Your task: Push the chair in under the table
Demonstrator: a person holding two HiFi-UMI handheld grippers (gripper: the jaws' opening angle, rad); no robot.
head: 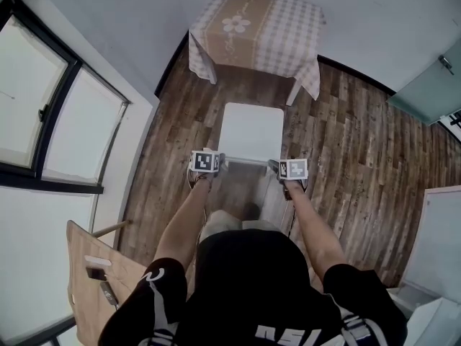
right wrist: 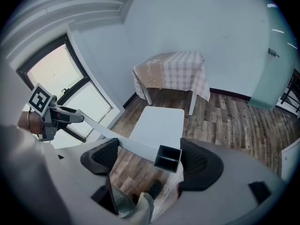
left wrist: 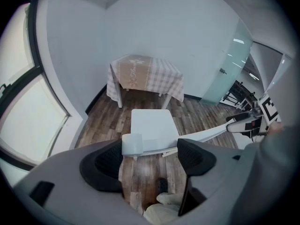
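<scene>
White square-seated chair (head: 251,132) stands on the dark wood-plank floor (head: 346,143) between the person and the small table with the beige-and-white checked cloth (head: 256,27). Its seat faces the table and its back is toward the person. The seat is not yet under: both gripper views show a strip of bare floor between the seat's far edge and the table legs. Left gripper (left wrist: 152,147) is at the left end of the chair's white top backrest rail (left wrist: 157,143), and right gripper (right wrist: 151,149) is at the right end. One on each corner probably keeps the push square so the chair goes in straight without twisting. Left fingers are spread; the rail's capped end sits between them, close to the left-hand finger (left wrist: 108,161), and is not pinched. Right fingers are spread too; the rail's open square tube end (right wrist: 168,157) sits between them, nearer the right-hand finger (right wrist: 200,162), with no clamp on it. Looks like a cradle-and-shove hold rather than a grasp, which is enough for sliding a light chair. The table stands against the pale wall, so the chair has one way to go: forward, between the white table legs (head: 294,92). No containers in view, and nothing stands on the clothed tabletop.
</scene>
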